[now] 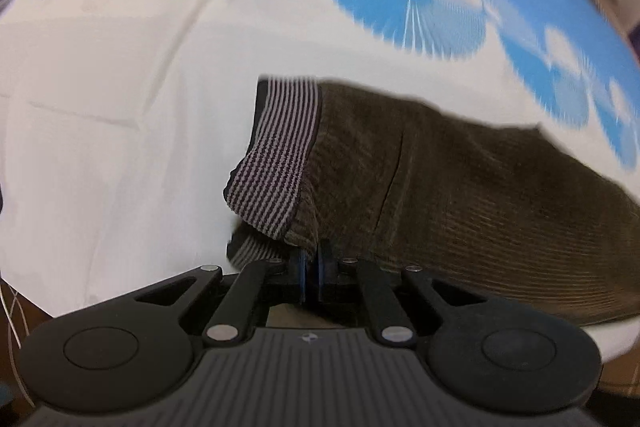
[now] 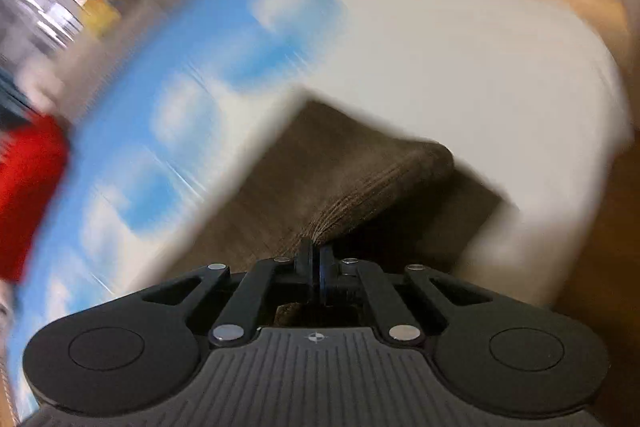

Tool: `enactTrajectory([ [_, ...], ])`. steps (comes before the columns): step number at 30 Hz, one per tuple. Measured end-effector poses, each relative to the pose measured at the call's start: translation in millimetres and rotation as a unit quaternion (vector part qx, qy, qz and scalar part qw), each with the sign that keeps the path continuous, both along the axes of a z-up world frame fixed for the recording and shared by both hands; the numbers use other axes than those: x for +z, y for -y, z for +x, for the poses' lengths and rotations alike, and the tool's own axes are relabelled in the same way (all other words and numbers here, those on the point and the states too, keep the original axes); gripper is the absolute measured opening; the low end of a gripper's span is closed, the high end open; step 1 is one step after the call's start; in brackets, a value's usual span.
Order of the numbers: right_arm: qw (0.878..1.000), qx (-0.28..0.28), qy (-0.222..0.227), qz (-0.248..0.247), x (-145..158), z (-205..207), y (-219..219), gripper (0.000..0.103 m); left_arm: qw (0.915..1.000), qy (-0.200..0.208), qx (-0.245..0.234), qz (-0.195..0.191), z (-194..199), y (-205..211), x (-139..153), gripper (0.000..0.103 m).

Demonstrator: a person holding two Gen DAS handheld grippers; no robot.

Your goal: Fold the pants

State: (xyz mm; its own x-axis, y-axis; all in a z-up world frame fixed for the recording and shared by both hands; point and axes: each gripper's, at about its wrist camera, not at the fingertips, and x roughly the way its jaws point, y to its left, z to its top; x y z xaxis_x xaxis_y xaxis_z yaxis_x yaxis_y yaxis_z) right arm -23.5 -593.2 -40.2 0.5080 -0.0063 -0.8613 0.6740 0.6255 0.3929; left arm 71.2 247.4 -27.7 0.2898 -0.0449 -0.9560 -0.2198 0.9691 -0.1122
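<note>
Soft, limp brown corduroy pants (image 1: 460, 195) draped on the white-and-blue sheet (image 1: 100, 147), pinched by left gripper (image 1: 311, 259) near striped waistband (image 1: 276, 155), right gripper (image 2: 317, 259) clamped on leg fabric; probably light, best held at edges.

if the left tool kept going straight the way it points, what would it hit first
The brown corduroy pants: the left tool is already shut on their edge beside the striped waistband. Beyond the fabric lies the white and blue sheet, though depth is unclear.

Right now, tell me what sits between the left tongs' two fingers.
In the left wrist view, the left tongs pinch the brown corduroy pants beside the striped waistband.
</note>
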Motion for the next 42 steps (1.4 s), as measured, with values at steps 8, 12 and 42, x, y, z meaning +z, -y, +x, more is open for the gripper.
enactTrajectory([
  [8, 0.999, -0.035, 0.002, 0.027, -27.7, 7.6, 28.9, 0.017, 0.9998, -0.009, 0.012, 0.016, 2.8, -2.7, -5.7, 0.054],
  [12, 0.997, -0.070, -0.020, 0.020, -38.8, 13.6, 36.5, 0.021, 0.9981, -0.010, 0.054, 0.028, 3.6, -17.6, -6.0, 0.056],
  [42, 0.993, -0.090, -0.046, -0.063, -19.7, 7.2, 45.9, 0.017, 0.9903, 0.059, 0.048, 0.116, 9.5, -2.1, 22.3, 0.047],
])
